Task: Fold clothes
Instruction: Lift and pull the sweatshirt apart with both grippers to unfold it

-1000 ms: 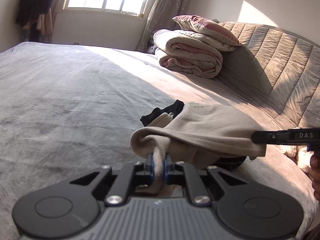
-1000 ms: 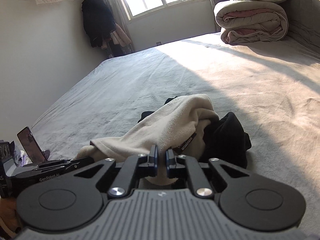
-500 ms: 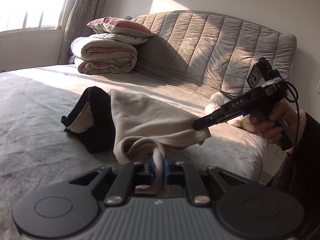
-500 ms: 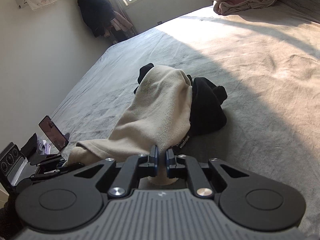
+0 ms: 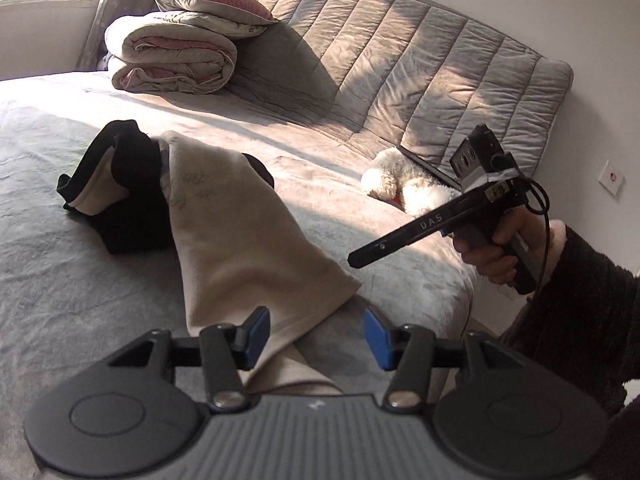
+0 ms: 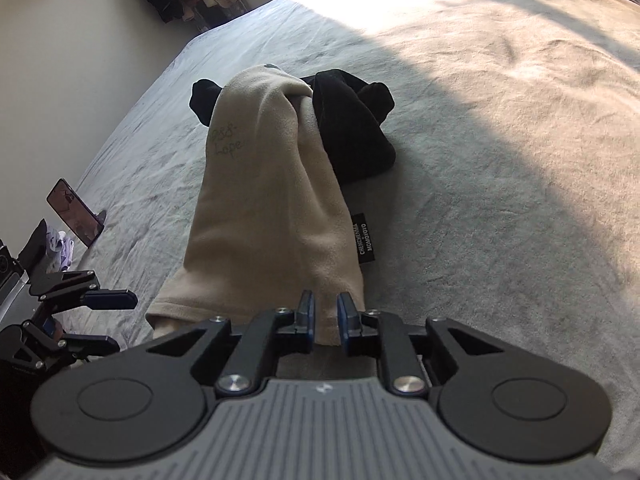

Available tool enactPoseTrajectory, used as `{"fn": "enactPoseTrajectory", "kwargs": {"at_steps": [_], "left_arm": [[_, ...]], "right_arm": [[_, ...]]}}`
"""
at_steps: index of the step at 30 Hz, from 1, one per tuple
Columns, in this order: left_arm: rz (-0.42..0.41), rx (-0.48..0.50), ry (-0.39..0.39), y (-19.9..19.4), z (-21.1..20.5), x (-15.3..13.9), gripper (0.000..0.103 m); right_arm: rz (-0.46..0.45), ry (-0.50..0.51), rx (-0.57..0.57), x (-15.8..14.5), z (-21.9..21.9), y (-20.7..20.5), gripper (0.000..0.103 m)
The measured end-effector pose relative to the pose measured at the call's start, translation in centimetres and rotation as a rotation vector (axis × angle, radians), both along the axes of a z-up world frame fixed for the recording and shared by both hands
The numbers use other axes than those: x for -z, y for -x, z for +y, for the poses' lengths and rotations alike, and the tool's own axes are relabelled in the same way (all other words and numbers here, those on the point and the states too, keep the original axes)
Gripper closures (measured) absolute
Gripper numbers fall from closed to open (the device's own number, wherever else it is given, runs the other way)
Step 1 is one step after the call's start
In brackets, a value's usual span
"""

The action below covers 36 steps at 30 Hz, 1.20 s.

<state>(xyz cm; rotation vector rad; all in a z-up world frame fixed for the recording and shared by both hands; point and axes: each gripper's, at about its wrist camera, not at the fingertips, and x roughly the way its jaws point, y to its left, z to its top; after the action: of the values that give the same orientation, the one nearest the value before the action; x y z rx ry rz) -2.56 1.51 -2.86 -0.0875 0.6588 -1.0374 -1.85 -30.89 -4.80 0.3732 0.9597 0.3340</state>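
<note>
Your left gripper has its blue pads spread wide, with the hem of the beige garment lying loose between them and touching neither side as far as you can see. Your right gripper is a different story: its pads sit close together with just a narrow gap, and the cloth runs through it, but you can't tell if they're actually pinching it. In the left view your right hand holds that tool's handle out past the near edge of the bed.

The beige piece stretches from the bed's near edge toward the middle, with faint lettering on it and a small black label sticking out at its right side. Its far end is draped over a bunched black garment in the middle of the bed. Further back, a white plush toy sits against the quilted headboard, and a folded duvet with a pillow on top fills the far corner.
</note>
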Motion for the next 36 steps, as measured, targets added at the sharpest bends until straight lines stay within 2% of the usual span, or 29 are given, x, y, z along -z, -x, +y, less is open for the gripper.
{"fn": "enactPoseTrajectory", "kwargs": {"at_steps": [1,2,3,11,16,20,25,28,29,30,31,32,33,35,36], "left_arm": [[0.010,-0.020,0.026,-0.4,0.2,-0.1,0.040],[0.025,-0.043,0.051,-0.9,0.4,-0.2,0.039],[0.039,-0.066,0.074,-1.3,0.6,-0.3,0.039],[0.062,-0.287,0.117,-6.2,-0.4,-0.7,0.039],[0.082,-0.442,0.119,-9.1,-1.1,0.0,0.040],[0.129,-0.551,0.168,-11.4,-1.0,0.9,0.041],[0.163,-0.637,0.231,-13.4,-1.5,1.8,0.045],[0.171,-0.652,0.252,-14.1,-2.1,2.3,0.055],[0.179,-0.656,0.252,-14.2,-2.2,2.6,0.065],[0.187,-0.660,0.252,-14.3,-2.3,2.8,0.080],[0.195,-0.663,0.251,-14.4,-2.4,3.0,0.087],[0.201,-0.668,0.251,-14.5,-2.4,3.2,0.095],[0.194,-0.682,0.248,-14.3,-2.3,3.2,0.097],[0.172,-0.710,0.246,-14.0,-1.9,2.8,0.098],[0.159,-0.723,0.246,-13.7,-1.7,2.4,0.098]], "right_arm": [[-0.004,-0.008,0.009,-0.1,-0.2,0.0,0.078],[-0.009,-0.015,0.015,-0.3,-0.3,-0.1,0.066],[-0.015,-0.022,0.019,-0.5,-0.4,-0.3,0.060],[-0.057,-0.083,0.046,-2.0,0.5,-3.0,0.060],[-0.105,-0.100,0.066,-2.8,1.5,-5.1,0.060],[-0.131,-0.154,0.087,-3.0,2.1,-6.6,0.060],[-0.176,-0.101,0.118,-2.9,3.4,-8.0,0.060],[-0.184,-0.078,0.130,-2.3,4.0,-8.9,0.059],[-0.185,-0.071,0.136,-2.1,4.2,-9.2,0.059],[-0.182,-0.065,0.140,-1.9,4.3,-9.4,0.060],[-0.180,-0.063,0.141,-1.7,4.4,-9.5,0.060],[-0.181,-0.068,0.140,-1.8,4.3,-9.4,0.064],[-0.182,-0.073,0.139,-1.8,4.3,-9.4,0.080],[-0.183,-0.083,0.137,-1.9,4.2,-9.2,0.094],[-0.184,-0.088,0.136,-1.9,4.1,-9.2,0.096]]}}
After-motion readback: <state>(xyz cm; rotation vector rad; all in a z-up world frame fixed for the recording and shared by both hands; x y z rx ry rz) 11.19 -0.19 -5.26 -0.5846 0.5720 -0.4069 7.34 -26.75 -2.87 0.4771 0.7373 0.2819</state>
